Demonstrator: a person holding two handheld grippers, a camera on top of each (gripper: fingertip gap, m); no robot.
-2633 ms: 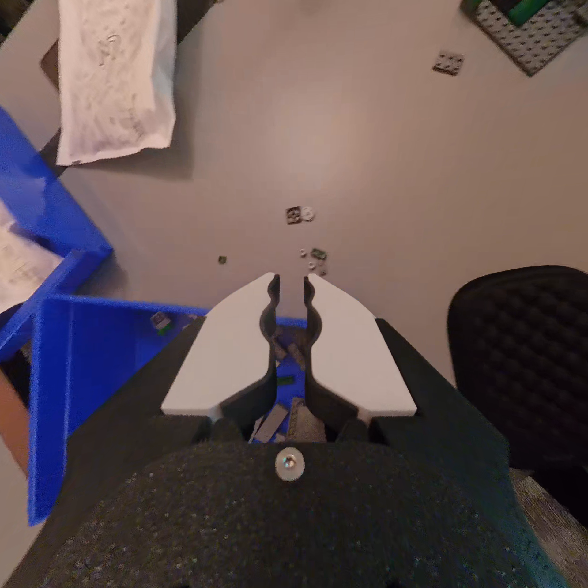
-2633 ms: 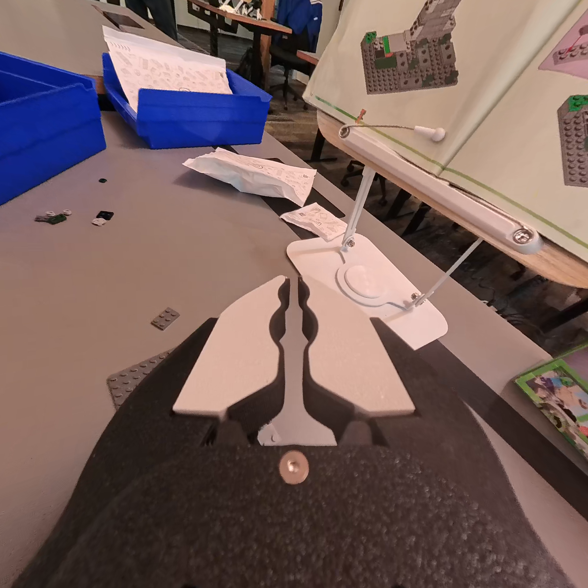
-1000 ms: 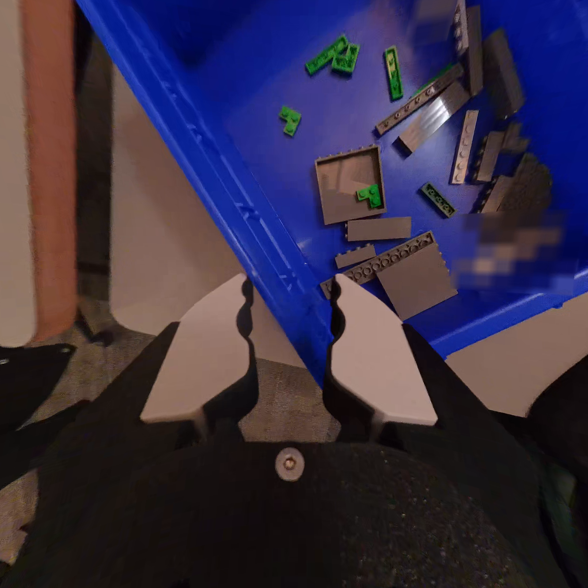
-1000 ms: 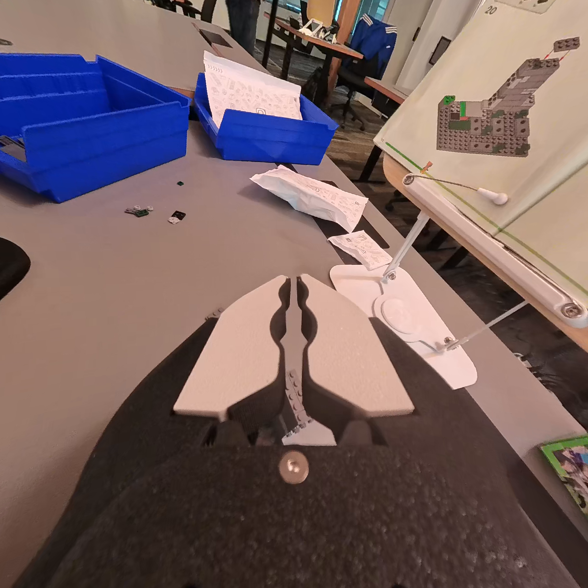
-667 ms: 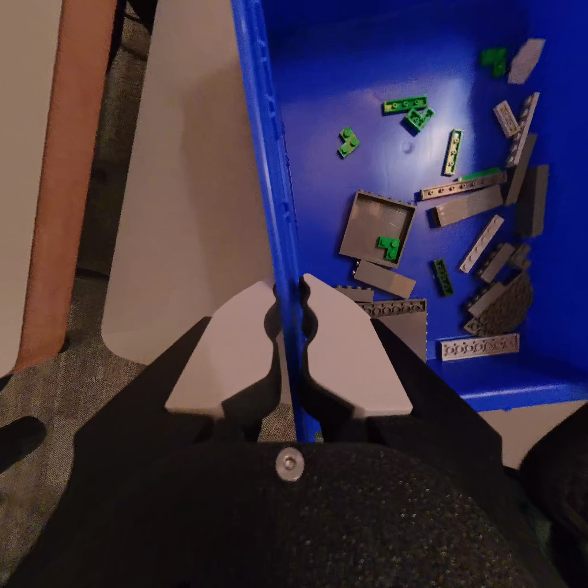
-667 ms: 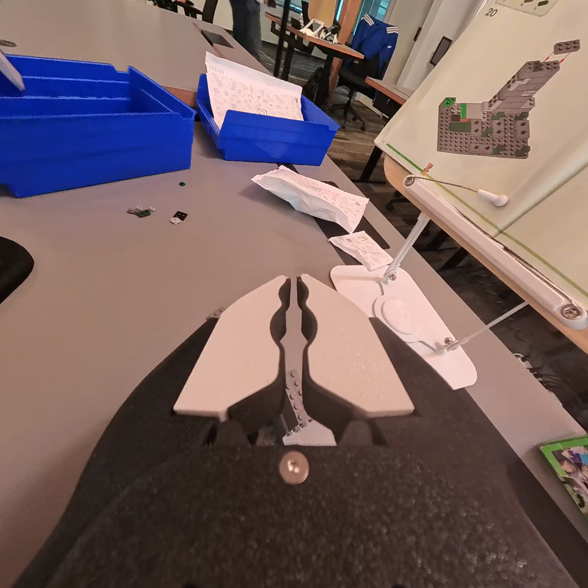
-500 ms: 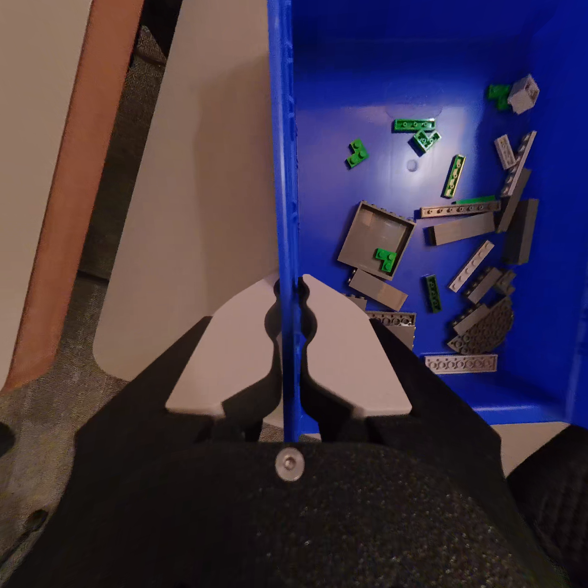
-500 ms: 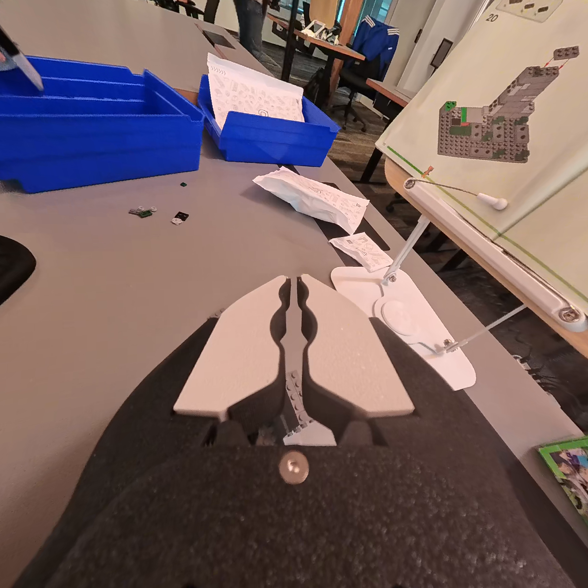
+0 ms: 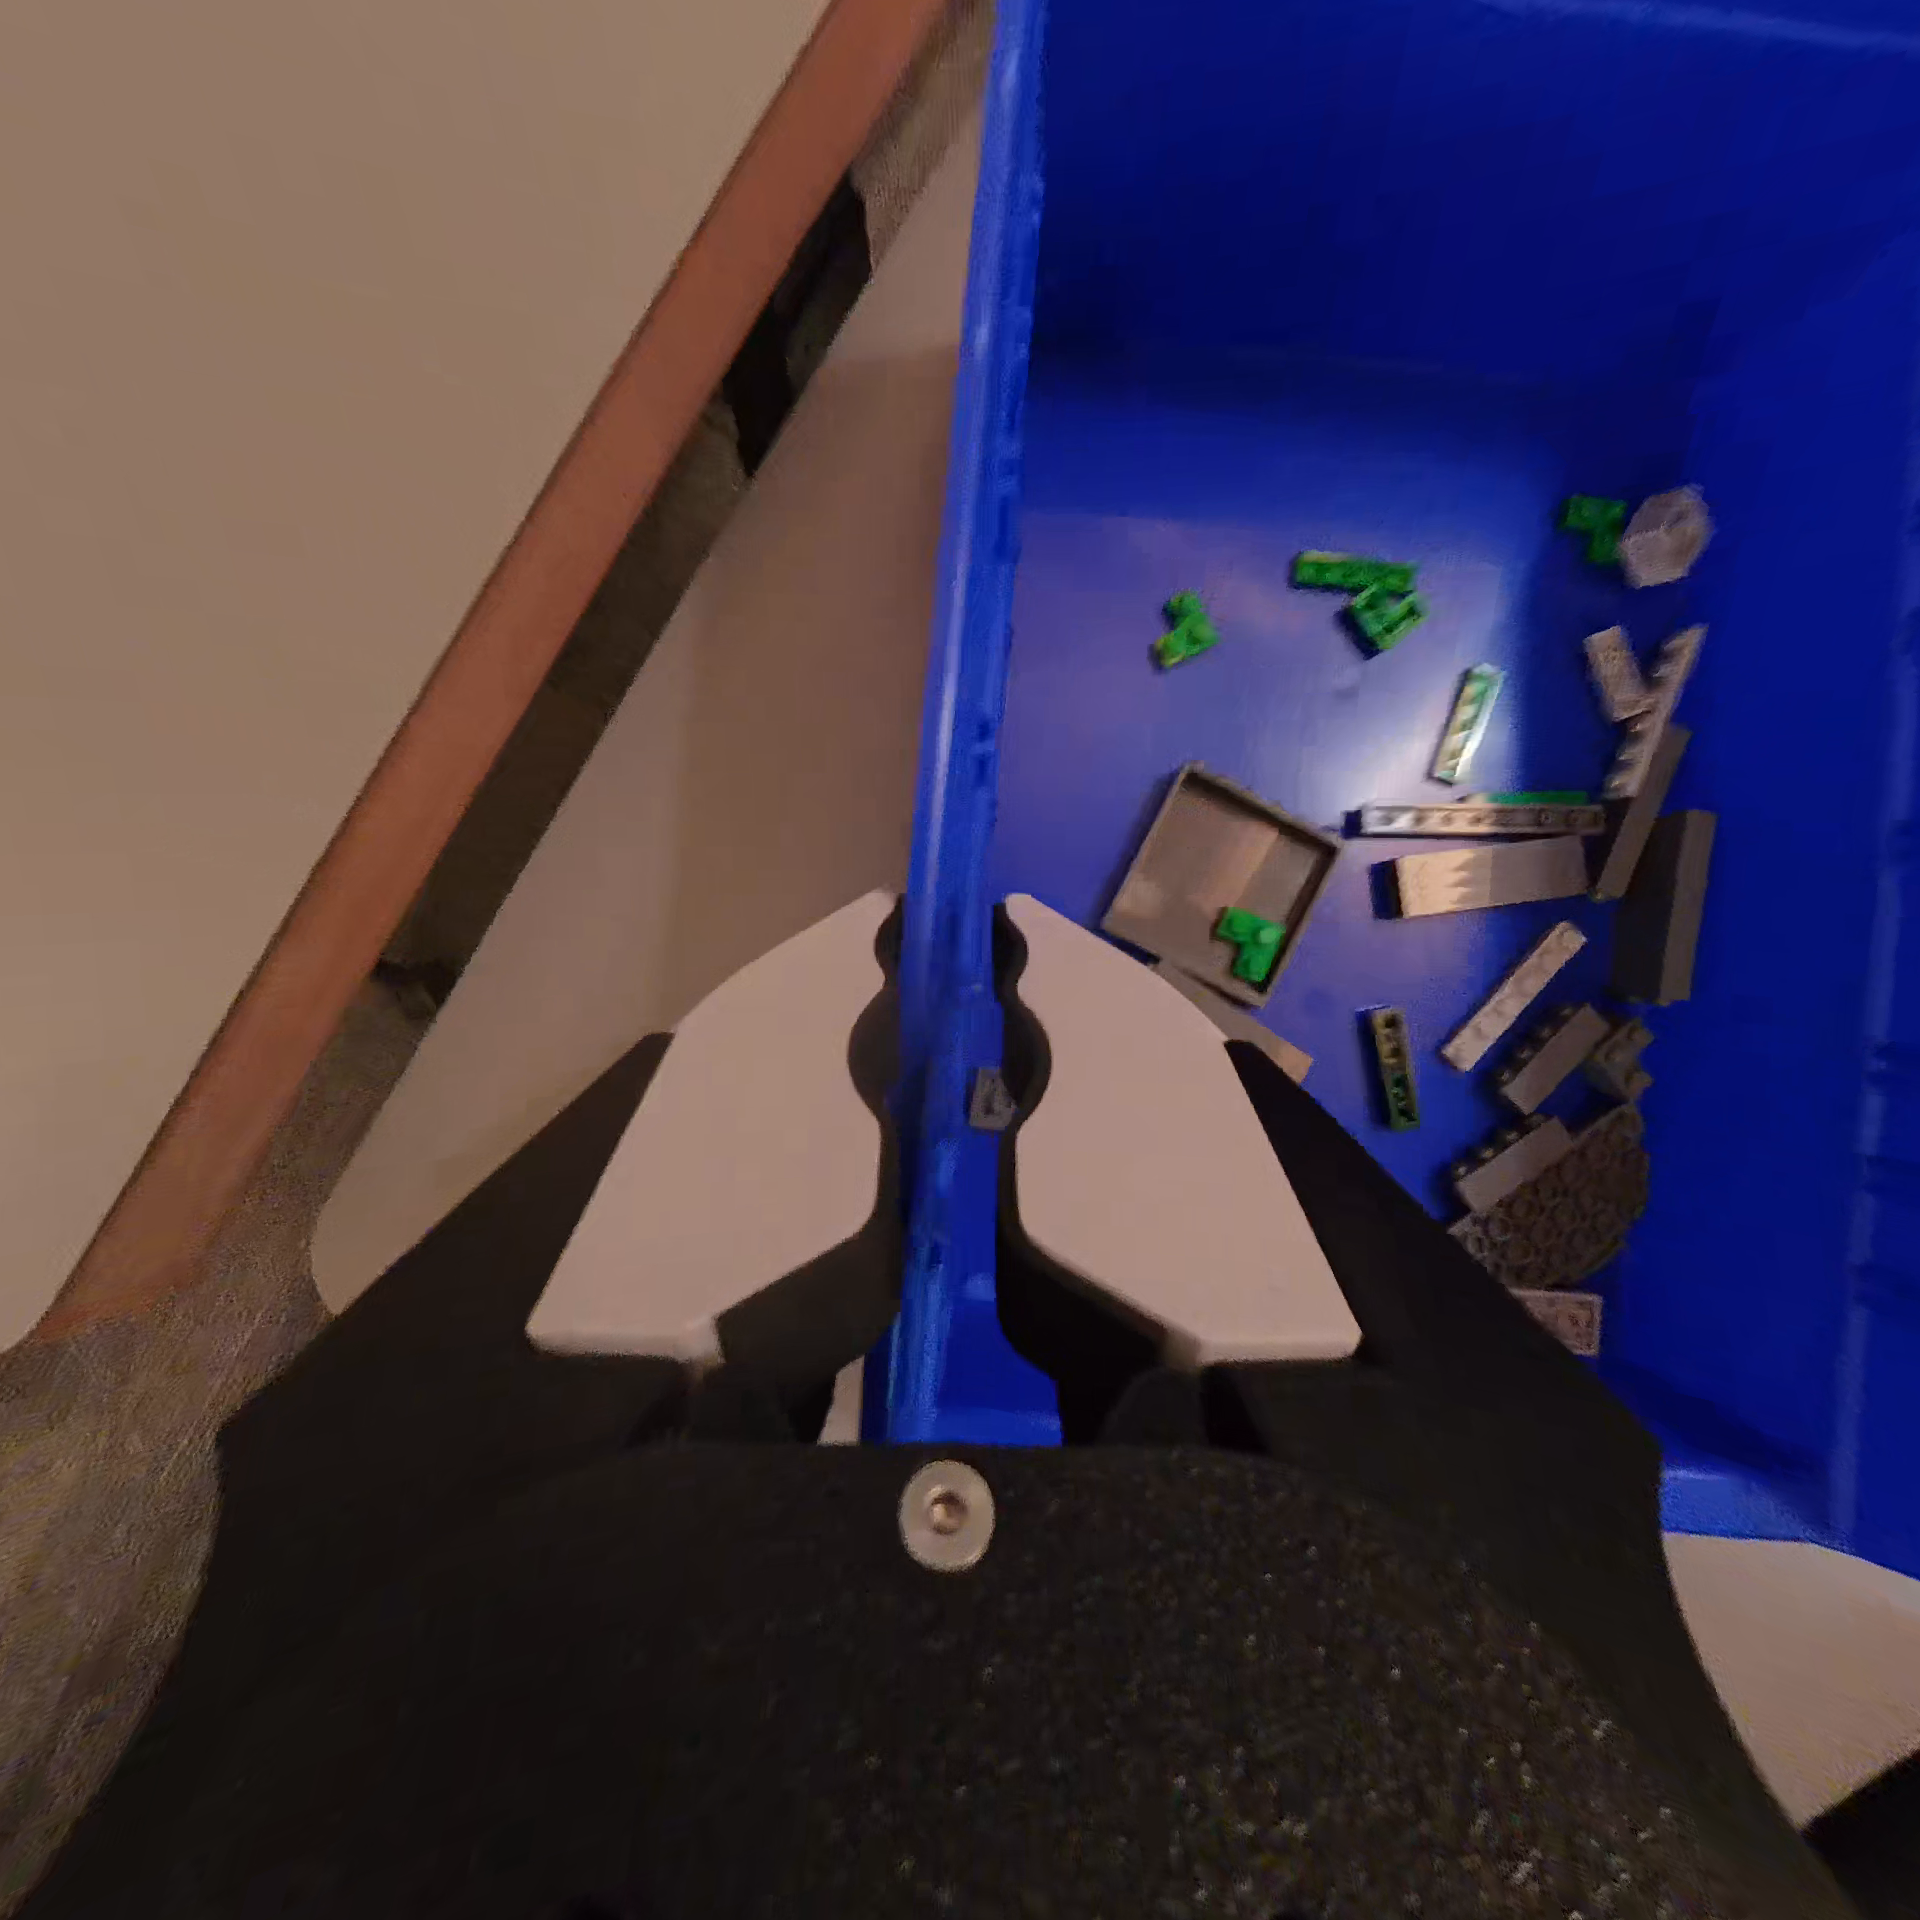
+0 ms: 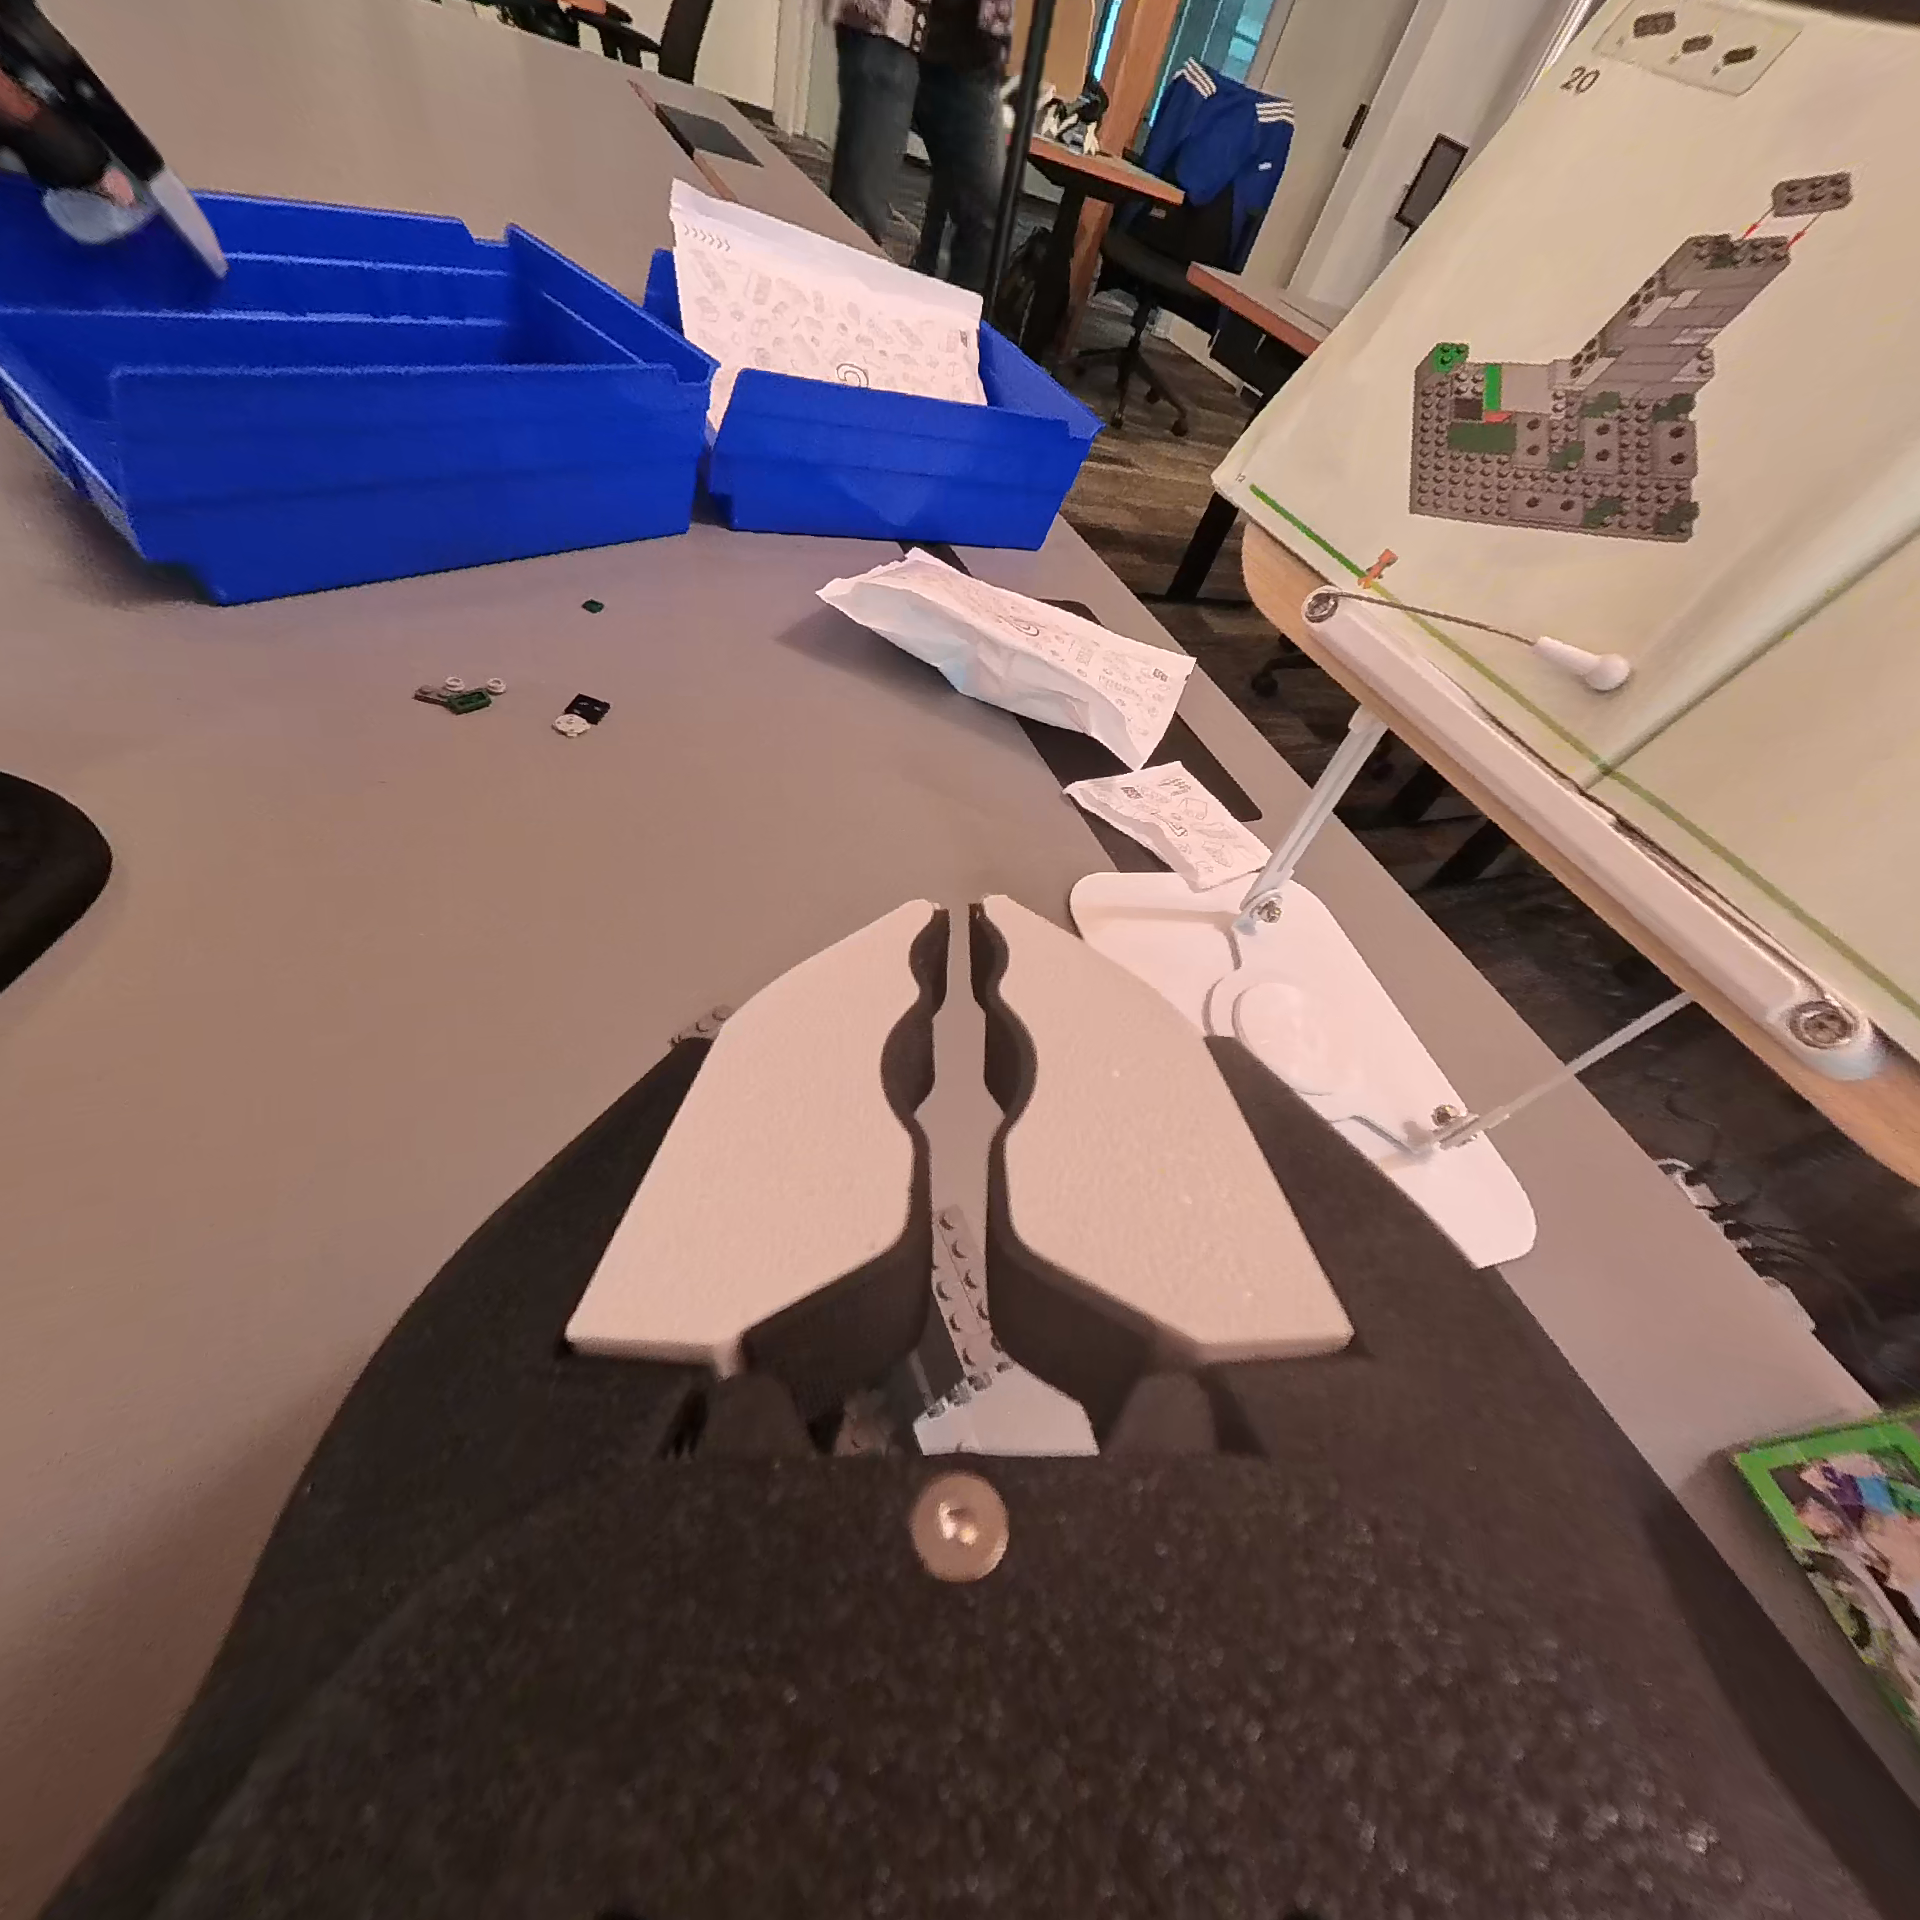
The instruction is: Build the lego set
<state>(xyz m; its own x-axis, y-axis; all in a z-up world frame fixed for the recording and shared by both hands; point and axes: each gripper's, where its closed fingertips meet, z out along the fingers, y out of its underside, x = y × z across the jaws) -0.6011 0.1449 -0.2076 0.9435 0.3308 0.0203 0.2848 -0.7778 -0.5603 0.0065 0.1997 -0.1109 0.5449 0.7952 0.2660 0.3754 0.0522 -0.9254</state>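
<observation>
My left gripper is shut on the left side wall of a blue bin, one finger outside and one inside. The bin holds loose lego: a grey square plate bearing a green corner piece, several green pieces and grey plates and bricks. The right wrist view shows the same bin at the far left with that gripper's finger on its rim. My right gripper is shut low over the table, with nothing between its tips. A grey studded plate shows beneath its fingers.
A second blue bin holds a white paper bag. Two white bags lie on the grey table. An instruction booklet rests on a white stand at right. Small loose pieces lie mid-table. A black chair back is at left. Across from one pair of fingers to the other is roughly 60 cm.
My left gripper swung over the bin's corner, closed on its side wall, and has dragged the bin along the table toward the second bin. The right gripper has stayed shut and nearly still.
</observation>
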